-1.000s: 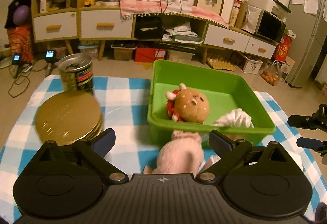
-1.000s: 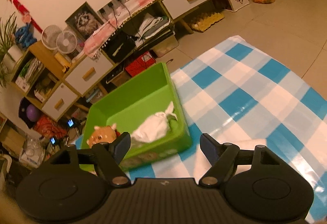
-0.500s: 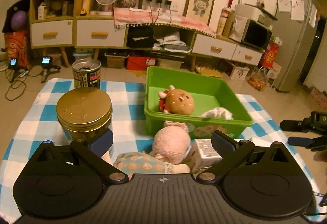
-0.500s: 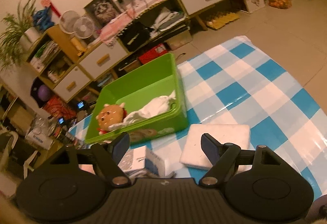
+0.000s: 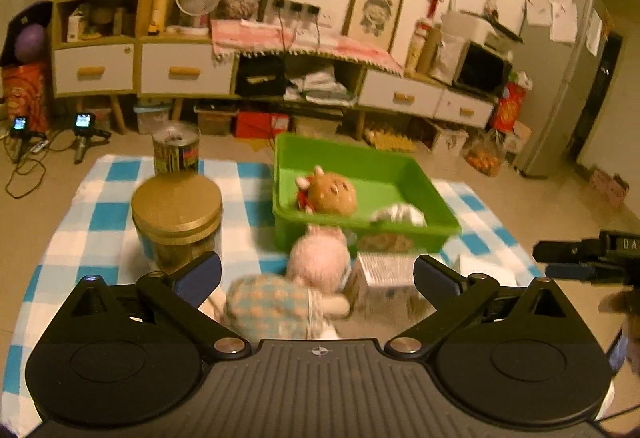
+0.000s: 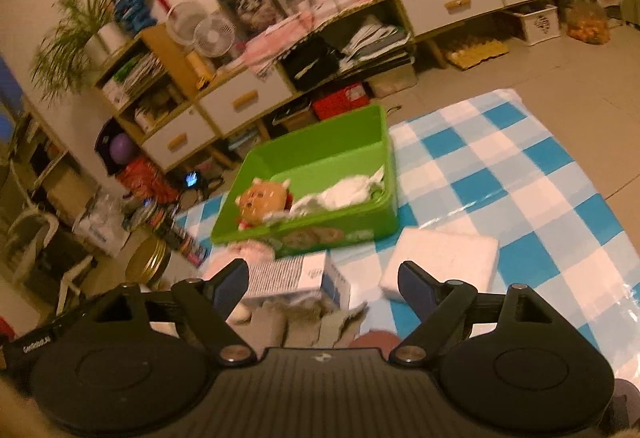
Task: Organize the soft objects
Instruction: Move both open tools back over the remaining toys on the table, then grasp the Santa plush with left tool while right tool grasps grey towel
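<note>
A green bin [image 5: 400,166] [image 6: 320,146] on the blue checked cloth holds a brown plush head [image 5: 331,192] [image 6: 262,200] and a white soft cloth [image 5: 398,215] [image 6: 348,192]. A pink plush doll in a patterned dress [image 5: 296,278] lies in front of the bin, between the fingers of my left gripper [image 5: 316,272], which is open and above it. My right gripper [image 6: 324,278] is open and empty, over a small white box [image 6: 296,274] and grey cloth [image 6: 304,322]. The right gripper also shows in the left wrist view [image 5: 584,258].
A gold-lidded tin [image 5: 176,214] [image 6: 148,262] and a printed can [image 5: 176,148] stand left of the bin. A white foam pad [image 6: 440,258] lies right of the box. Cabinets and clutter line the far wall.
Both grippers have pulled back and up from the bin. The pink doll, box and foam pad have come into view in front of the bin. Both grippers stay open.
</note>
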The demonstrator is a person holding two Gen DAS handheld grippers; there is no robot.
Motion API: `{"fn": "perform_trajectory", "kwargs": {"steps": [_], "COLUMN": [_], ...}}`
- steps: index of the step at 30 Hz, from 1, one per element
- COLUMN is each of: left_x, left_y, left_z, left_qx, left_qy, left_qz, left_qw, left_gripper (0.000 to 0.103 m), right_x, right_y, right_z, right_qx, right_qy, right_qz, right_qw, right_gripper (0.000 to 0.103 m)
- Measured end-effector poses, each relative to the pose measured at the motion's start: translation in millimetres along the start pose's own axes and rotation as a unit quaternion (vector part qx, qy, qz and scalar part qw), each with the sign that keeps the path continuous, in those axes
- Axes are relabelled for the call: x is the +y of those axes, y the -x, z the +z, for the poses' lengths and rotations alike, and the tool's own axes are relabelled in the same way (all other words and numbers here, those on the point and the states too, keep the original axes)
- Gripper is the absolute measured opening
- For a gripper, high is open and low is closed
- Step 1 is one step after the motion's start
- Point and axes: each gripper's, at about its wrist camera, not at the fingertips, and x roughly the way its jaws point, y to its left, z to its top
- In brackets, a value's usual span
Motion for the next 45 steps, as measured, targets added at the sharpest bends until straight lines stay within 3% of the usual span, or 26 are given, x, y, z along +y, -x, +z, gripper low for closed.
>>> {"fn": "perform_trajectory", "kwargs": {"steps": [9, 14, 18, 23, 28, 35, 45], "left_x": [-1, -4, -10, -12, -11, -14, -14], "left_y": [-2, -6, -13, -23, -29, -29, -28], "left_z": [-39, -60, -82, -103, -110, -112, -111], "left_qx": [0.048, 0.062, 0.072, 0.096, 0.107, 0.108, 0.11], "left_qy": [-0.031, -0.06, -0.096, -0.105, -0.095, -0.103, -0.098], "left_qz": [-0.022, -0.052, -0.088, -0.119, -0.134, -0.144, -0.15], "left_qw": [0.9981, 0.9949, 0.9889, 0.9827, 0.9806, 0.9783, 0.9776], "left_gripper": [0.098, 0.098, 0.097, 0.095, 0.087, 0.078, 0.07], "right_x": [8, 12, 17, 25, 37, 48, 50], "right_y": [-20, -37, -49, -60, -67, -79, -100], "right_z": [-34, -54, -69, -85, -96, -103, -106], "right_qx": [0.042, 0.073, 0.065, 0.056, 0.043, 0.037, 0.05], "right_qy": [0.057, 0.078, 0.108, 0.149, 0.194, 0.23, 0.238], "right_qz": [-0.004, 0.005, 0.004, 0.015, 0.03, 0.01, -0.015], "right_qw": [0.997, 0.994, 0.992, 0.987, 0.98, 0.972, 0.97], "right_gripper": [0.064, 0.064, 0.064, 0.063, 0.063, 0.061, 0.045]}}
